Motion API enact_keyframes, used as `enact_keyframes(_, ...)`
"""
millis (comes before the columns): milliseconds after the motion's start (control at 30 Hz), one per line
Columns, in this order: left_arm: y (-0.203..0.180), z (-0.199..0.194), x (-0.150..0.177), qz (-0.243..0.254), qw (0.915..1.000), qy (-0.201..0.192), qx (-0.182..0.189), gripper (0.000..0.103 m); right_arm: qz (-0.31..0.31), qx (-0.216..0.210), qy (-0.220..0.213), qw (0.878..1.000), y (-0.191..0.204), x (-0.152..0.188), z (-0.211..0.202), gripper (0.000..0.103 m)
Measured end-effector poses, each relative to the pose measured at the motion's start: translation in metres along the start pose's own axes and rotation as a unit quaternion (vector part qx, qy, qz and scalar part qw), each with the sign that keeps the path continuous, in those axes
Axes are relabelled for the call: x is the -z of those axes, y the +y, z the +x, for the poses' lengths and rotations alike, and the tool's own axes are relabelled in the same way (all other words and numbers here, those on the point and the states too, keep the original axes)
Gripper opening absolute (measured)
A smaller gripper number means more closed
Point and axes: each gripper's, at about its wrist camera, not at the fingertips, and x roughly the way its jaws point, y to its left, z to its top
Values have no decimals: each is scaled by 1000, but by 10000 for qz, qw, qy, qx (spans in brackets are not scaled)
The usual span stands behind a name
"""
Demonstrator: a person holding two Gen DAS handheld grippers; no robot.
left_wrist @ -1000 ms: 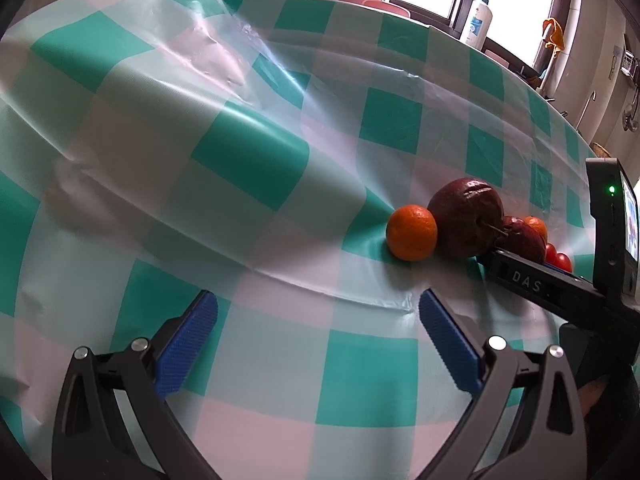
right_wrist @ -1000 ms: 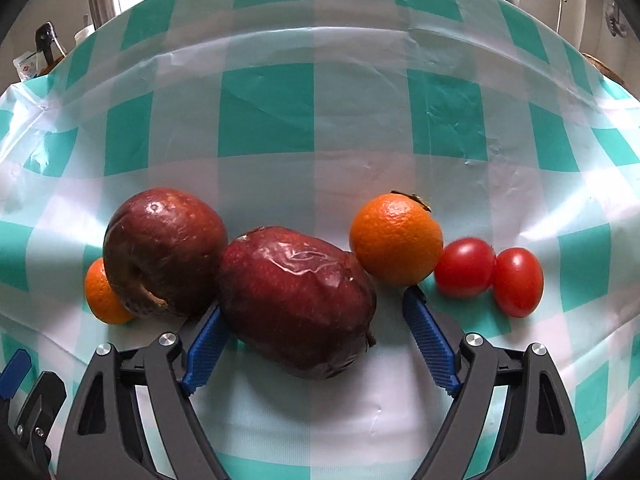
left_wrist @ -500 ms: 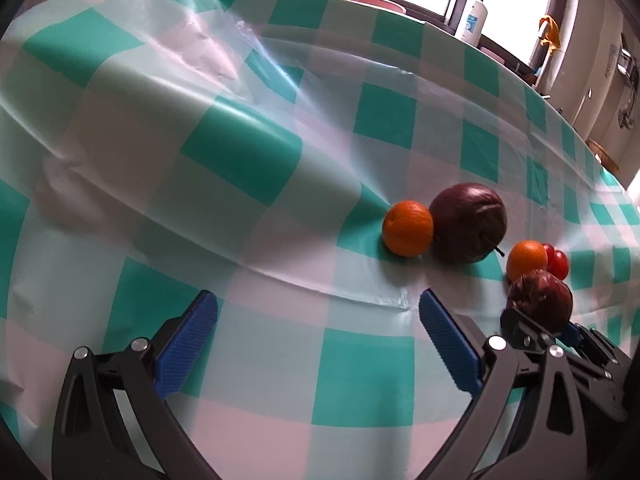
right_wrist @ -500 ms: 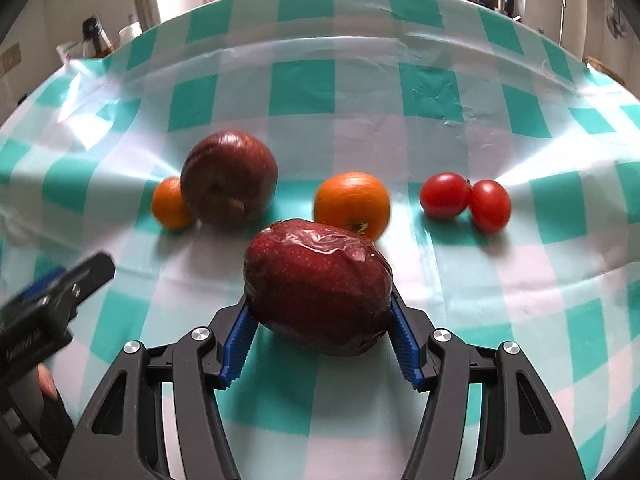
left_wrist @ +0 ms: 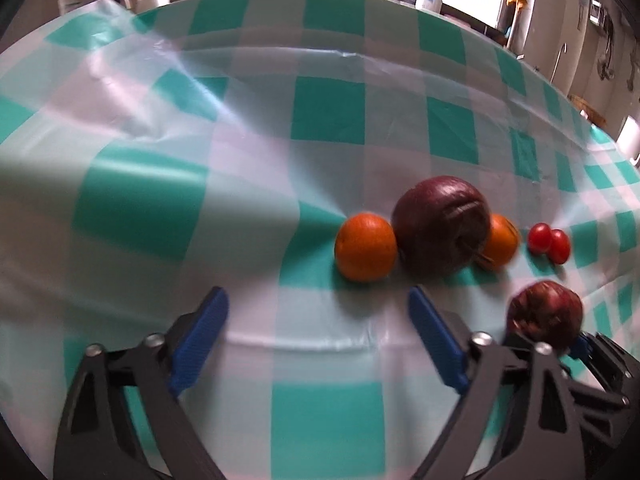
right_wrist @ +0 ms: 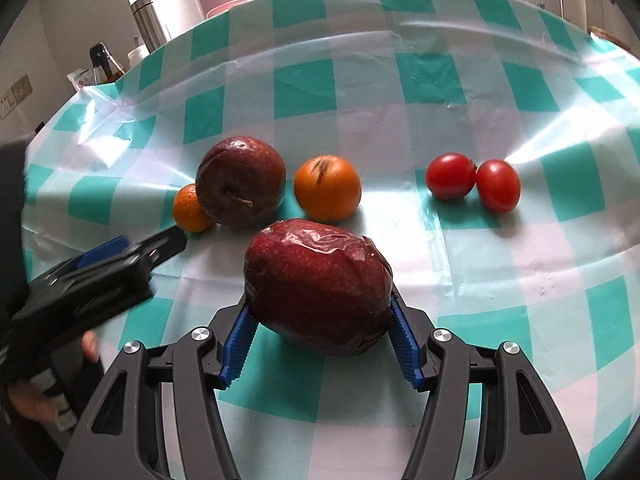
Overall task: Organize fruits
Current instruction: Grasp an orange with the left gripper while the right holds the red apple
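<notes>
A kitchen-like room with a window, bottles and a steel flask lay behind a table under a teal-and-white checked plastic cloth (right_wrist: 460,264), creased and glossy. Item held: one wrapped dark red apple (right_wrist: 318,286), pinched between the blue pads of the right gripper (right_wrist: 320,346) and apparently carried just clear of the cloth, on the near side of the fruit row; in the left wrist view the same apple (left_wrist: 546,314) appeared low on the right. Items on the cloth, in a rough line: a second dark red apple (right_wrist: 241,181), stem toward the camera; a small orange (right_wrist: 188,210) touching its left side; a larger orange (right_wrist: 327,187) just beside its right; and two cherry tomatoes (right_wrist: 472,181) touching each other, set apart to the right. The left gripper (left_wrist: 318,336) held nothing: its jaws were closing on empty space, short of the small orange (left_wrist: 366,246). Progress, as a judgement: early. One apple was lifted out; the like fruits were not yet grouped, and no bowl or tray showed as a destination. Not determinable: where the held apple was bound, whether it truly cleared the cloth, and most of the larger orange in the blurred left wrist view, where the second apple covered it. Only part of a hand showed, at the lower left of the right wrist view.
</notes>
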Motion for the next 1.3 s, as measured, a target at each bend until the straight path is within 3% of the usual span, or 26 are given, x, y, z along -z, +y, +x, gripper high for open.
enact_keyframes(167, -12, 11, -15, 254, 9995, -150, -92, 79, -21, -45, 15, 10000, 2, -1, 3, 60)
enact_keyframes(433, -22, 29, -27, 479, 9988, 32, -75, 73, -52, -29, 31, 10000, 6, -3, 5, 60)
enact_keyframes(467, -24, 30, -26, 547, 9985, 83, -44, 58, -50, -32, 31, 10000, 6, -3, 5, 60)
enact_keyframes(500, -26, 34, -26, 609, 9979, 180, 116, 36, -47, -38, 30, 10000, 5, -3, 5, 60)
enact_keyframes(767, -8, 33, -23, 288, 9986, 199, 389, 37, -43, -51, 29, 10000, 5, -3, 5, 60)
enact_keyframes(967, -5, 39, -27, 293, 9985, 223, 406, 41, -43, -48, 32, 10000, 5, -3, 6, 60)
enact_keyframes(1000, -5, 39, -25, 284, 9986, 216, 383, 37, -41, -53, 31, 10000, 5, -3, 6, 60)
enact_keyframes(1300, 4, 12, -5, 296, 9993, -110, 187, 36, 27, -154, -1, 9999, 1, -1, 5, 60)
